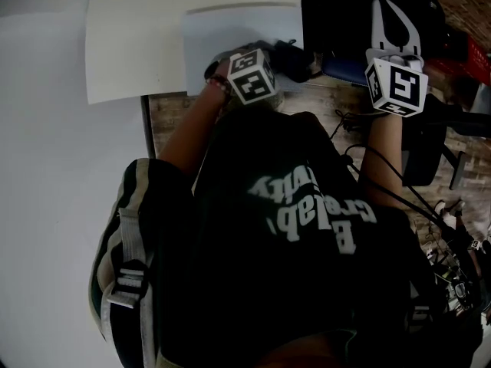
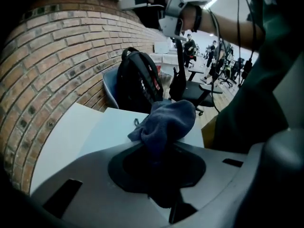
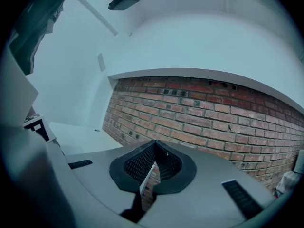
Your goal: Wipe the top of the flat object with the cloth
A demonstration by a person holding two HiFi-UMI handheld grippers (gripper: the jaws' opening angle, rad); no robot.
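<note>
Person's dark shirt [image 1: 307, 228] fills the near part of the head view, both arms reaching forward past it. White tabletop [image 1: 130, 44] on the left. The flat object [image 1: 234, 29], a pale sheet, lies at the tabletop's near right corner, within easy reach of the left arm. Left gripper [image 2: 159, 151] is over the sheet's near edge, jaws pinching a bunched blue cloth [image 2: 168, 122]. The wad sticks out past the jaw tips, so fabric rather than plastic would meet the surface. Cloth looks to be just above or resting on the sheet; contact can't be confirmed from either view. Right gripper [image 3: 154, 151] is held off the tabletop's right edge, jaws pressed together with nothing between them, aimed at a brick wall [image 3: 213, 113]. Probably parked clear of the wiping arm.
</note>
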